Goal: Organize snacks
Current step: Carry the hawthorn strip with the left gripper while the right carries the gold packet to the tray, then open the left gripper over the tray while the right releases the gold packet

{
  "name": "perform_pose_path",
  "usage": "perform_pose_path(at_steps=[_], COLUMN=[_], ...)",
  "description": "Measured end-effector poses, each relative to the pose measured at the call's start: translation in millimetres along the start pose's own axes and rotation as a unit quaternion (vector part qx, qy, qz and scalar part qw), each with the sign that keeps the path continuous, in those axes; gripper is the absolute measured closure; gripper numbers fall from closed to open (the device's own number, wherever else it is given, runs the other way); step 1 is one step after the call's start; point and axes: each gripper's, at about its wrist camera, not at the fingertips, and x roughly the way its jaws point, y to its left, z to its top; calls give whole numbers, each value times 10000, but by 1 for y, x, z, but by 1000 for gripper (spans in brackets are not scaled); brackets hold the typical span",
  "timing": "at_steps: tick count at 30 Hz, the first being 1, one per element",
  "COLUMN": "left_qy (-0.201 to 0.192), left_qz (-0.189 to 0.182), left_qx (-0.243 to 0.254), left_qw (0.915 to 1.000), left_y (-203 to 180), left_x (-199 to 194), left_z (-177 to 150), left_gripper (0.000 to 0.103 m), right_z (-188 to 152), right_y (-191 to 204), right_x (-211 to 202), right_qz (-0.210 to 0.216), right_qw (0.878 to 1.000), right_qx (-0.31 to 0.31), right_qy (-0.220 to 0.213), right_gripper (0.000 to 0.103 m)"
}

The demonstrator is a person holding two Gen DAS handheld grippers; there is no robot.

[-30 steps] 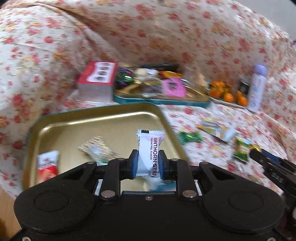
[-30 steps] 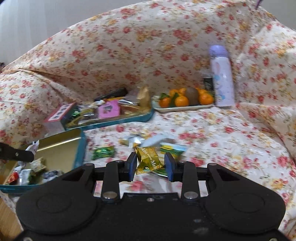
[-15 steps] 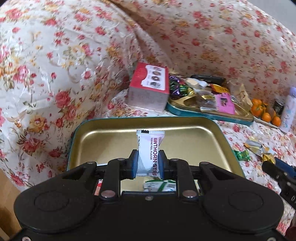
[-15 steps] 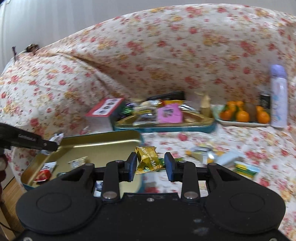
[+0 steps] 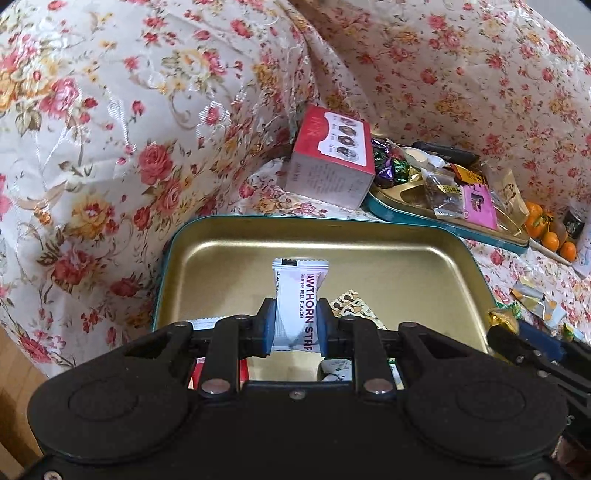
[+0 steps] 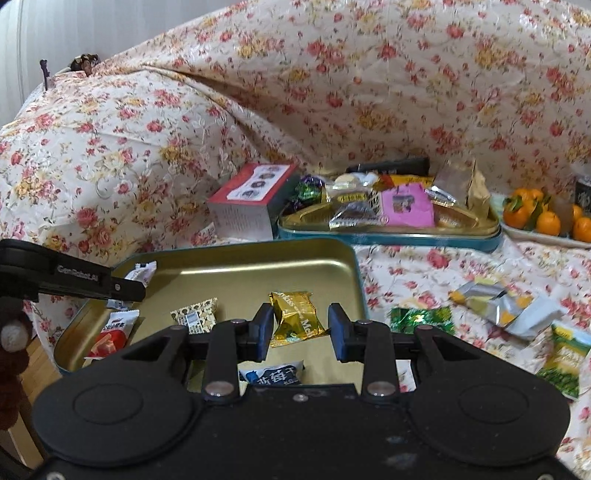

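Claws [image 5: 294,325] [image 6: 300,326] now over tray [image 6: 258,258], snacks gripped

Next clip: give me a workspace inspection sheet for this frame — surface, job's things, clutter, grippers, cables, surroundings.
Surface: floral cloth draped over a sofa-like seat.
Job's things: near gold tin tray holds a few wrapped snacks; far tray heaped with packets; loose snacks lie on the cloth to the right.
Clutter: red box, plate of oranges.
Grippers: left gripper shut on white hawthorn strip over the near tray; right gripper holds gold candy over the same tray.
Cables: nothing seen.
Surroundings: pale wall, wooden floor.
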Motion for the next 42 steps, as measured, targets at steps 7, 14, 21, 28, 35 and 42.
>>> perform_pose_path(at_steps=[7, 14, 21, 28, 35, 42], left_qy=[134, 139, 184, 201, 148, 184], left_qz=[-145, -166, -173, -178, -261, -456], left_qx=[-238, -268, -292, -251, -96, 154], left_qw=[9995, 9994, 9993, 9993, 9995, 9987], left_y=[7, 6, 5, 3, -5, -27], left_x=[3, 0, -2, -3, -6, -12], left_z=[-1, -1, -3, -2, -1, -9], left_gripper=[73, 73, 73, 73, 73, 73], right_z=[1, 4, 5, 1, -2, -15], right_y=[5, 7, 7, 6, -1, -25], right_x=[13, 21, 27, 23, 10, -14], right_qz=[-32, -23, -21, -41, -146, -432], right_qw=[9999, 9998, 9995, 9996, 9996, 9980], right_qx=[76, 76, 154, 107, 204, 440], right_qy=[113, 181, 288, 259, 104, -109], right_gripper=[69, 69, 66, 64, 64, 64])
